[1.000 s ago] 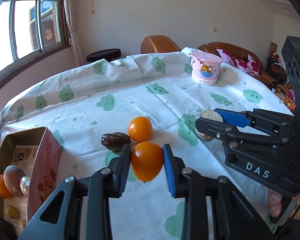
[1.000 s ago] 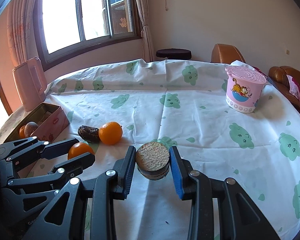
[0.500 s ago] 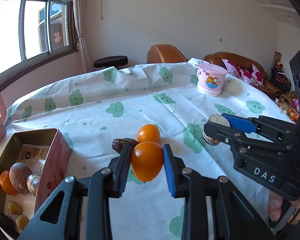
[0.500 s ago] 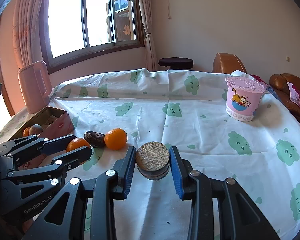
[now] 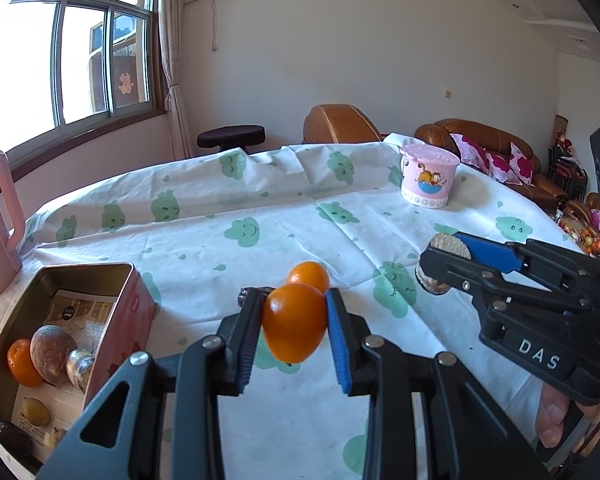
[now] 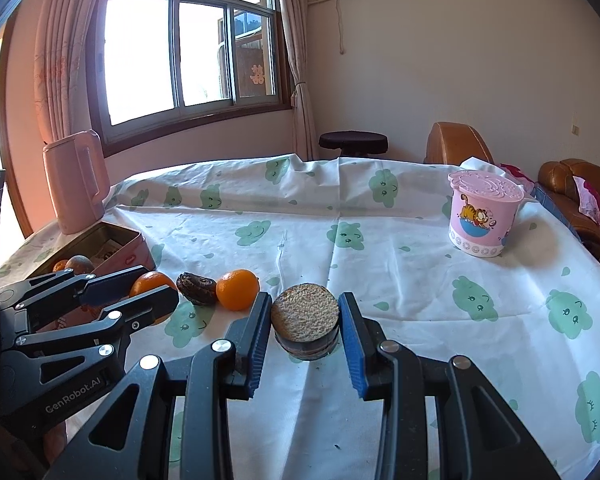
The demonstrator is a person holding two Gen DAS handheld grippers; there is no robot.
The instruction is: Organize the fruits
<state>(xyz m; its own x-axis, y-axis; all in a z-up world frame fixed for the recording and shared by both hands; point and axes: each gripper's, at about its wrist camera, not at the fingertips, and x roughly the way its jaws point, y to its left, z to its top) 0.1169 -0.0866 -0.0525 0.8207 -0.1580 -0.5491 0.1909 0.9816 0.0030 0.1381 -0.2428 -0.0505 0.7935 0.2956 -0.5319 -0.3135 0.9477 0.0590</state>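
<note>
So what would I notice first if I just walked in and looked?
Probably the bright orange pinched in the left gripper, lifted above the cloud-print tablecloth. Next, the round brown cake held in the right gripper beside it. At the far left sits an open pink tin with fruit already inside.

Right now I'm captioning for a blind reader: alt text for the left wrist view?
The left gripper clamps an orange above a cloud-print tablecloth, with an open tin of fruit at left. At right, the right gripper holds a round grainy-topped cake.
</note>
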